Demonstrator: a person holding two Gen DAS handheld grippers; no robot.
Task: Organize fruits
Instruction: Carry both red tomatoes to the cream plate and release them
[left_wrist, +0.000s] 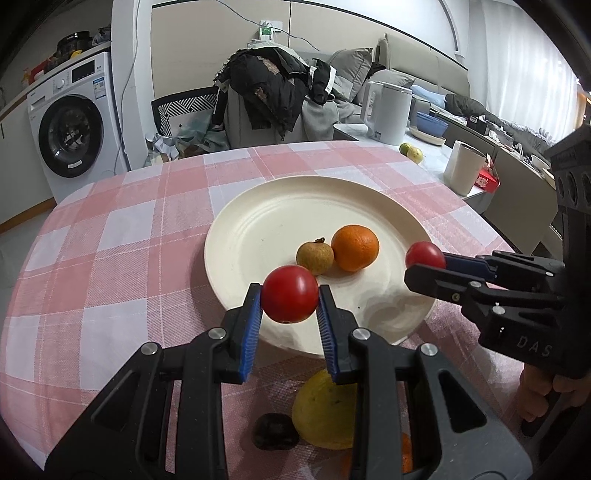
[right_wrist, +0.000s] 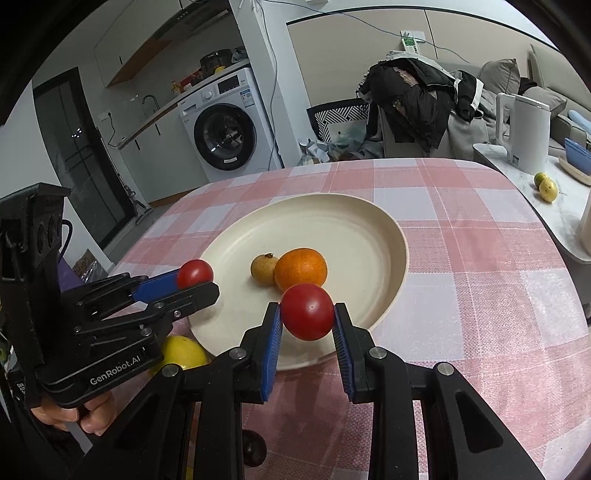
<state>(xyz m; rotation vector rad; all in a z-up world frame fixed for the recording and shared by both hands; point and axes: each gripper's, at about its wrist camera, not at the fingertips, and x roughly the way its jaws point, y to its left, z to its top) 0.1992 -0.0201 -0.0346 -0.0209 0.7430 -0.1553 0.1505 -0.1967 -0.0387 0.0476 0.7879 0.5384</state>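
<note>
Two cherry tomatoes are in our grippers now, one each. The left gripper (left_wrist: 290, 295) has its jaws closed narrow on the left tomato (left_wrist: 290, 293), held above the near edge of the cream plate (left_wrist: 258, 206). The right gripper (right_wrist: 308, 314) does the same with the right tomato (right_wrist: 307, 312), also over the near part of the plate, a bit to the right. Both tomatoes are in the air, not touching the plate yet.

Below the left gripper, on the pink checked tablecloth (left_wrist: 110, 258), we see a yellow fruit (left_wrist: 321, 410), prob. a lemon or pear, and just beside it a dark round fruit (left_wrist: 275, 430) we cannot identify. An orange piece (left_wrist: 406, 458) shows under the fingers, mostly hidden.

Further, at the plate's centre, a tangerine (left_wrist: 355, 248) and a small longan-like fruit (left_wrist: 315, 257) already lie, touching each other.

Our judgement: approx. the middle of the task. 2 fruits are placed, 2 are ready for release, and at least 2–3 are left on the cloth. On the far side table 2 small green-yellow fruits (left_wrist: 413, 152) sit near a white kettle (left_wrist: 388, 112); whether they belong to the task we cannot tell.
</note>
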